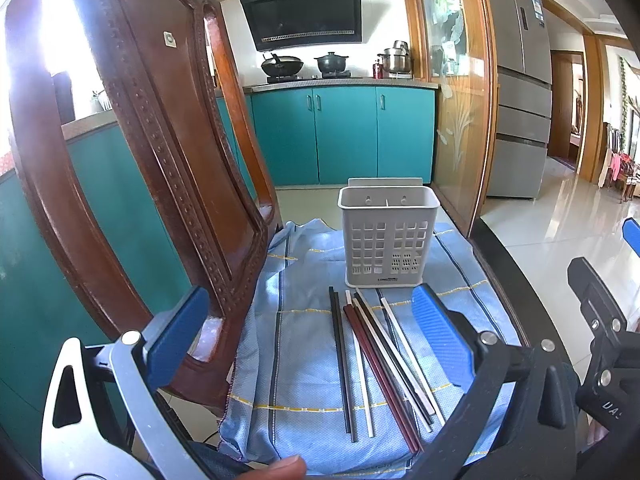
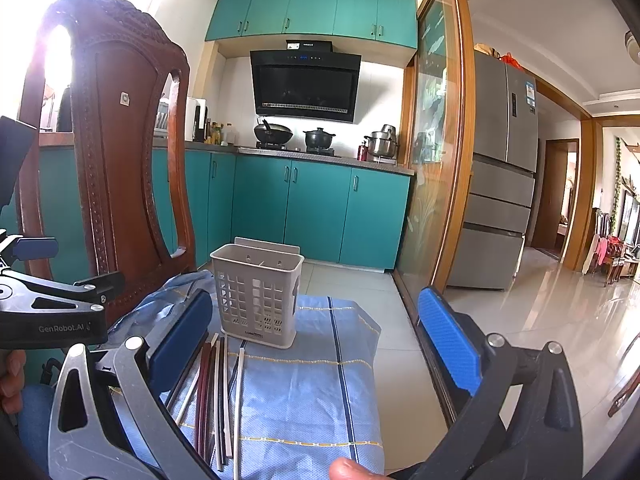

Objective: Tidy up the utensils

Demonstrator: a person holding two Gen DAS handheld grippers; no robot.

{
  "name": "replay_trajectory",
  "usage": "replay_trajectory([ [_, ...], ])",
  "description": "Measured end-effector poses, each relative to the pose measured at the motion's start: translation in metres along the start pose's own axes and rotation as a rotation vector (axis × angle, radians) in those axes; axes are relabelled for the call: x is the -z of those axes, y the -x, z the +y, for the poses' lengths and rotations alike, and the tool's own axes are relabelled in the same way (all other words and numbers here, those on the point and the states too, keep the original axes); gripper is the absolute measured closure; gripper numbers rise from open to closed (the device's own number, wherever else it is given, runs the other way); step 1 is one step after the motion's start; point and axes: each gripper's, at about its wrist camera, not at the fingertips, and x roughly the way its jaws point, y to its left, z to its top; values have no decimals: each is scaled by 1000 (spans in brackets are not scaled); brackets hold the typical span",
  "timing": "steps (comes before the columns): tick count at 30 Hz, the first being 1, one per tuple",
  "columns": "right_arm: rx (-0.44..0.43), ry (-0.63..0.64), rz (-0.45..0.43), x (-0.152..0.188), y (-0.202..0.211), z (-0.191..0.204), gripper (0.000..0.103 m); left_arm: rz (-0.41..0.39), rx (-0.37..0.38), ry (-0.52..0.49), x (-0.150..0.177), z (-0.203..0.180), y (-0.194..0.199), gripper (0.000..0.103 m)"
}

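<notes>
Left tongs [image 1: 312, 340] spread wide, empty, poised above loose black, white and maroon chopsticks [image 1: 380, 364] fanned on blue checked cloth [image 1: 304, 360]. Beyond these, upright on same cloth, empty pale grey perforated plastic utensil basket [image 1: 387, 236]. Right tongs [image 2: 316, 344] likewise spread wide, empty, right of bundle. Risk judged: overlapping sticks pinched several at once, or rolled aside; light basket toppled on insertion.

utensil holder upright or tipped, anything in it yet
Upright on the blue cloth. The utensil holder looks empty; the chopsticks all lie on the cloth before it.
</notes>
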Motion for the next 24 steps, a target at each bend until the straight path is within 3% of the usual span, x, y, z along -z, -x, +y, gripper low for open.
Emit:
replay_trajectory([
  [7,-5,-5,32,4,-9,-4,3,18,0,-8,2,-3,-7,3],
  [12,-22,53,216,23,-54,-2,3,87,12,-29,10,-7,-27,3],
  [14,-66,19,314,38,-83,-5,4,134,34,-32,18,-10,-41,3],
  [16,-118,-31,415,52,-112,-7,17,180,60,-26,28,-10,-57,3],
  [17,-181,-65,502,64,-137,-6,33,195,73,-18,32,-10,-65,3],
  [18,-205,-80,546,71,-150,-3,49,213,89,-11,36,-9,-73,7],
  [20,-285,-116,648,88,-182,7,65,253,114,-2,40,-8,-91,30],
  [22,-346,-103,727,102,-209,22,65,298,152,28,43,-3,-114,60],
  [24,-381,-79,767,108,-222,36,65,371,215,67,42,1,-147,67],
])
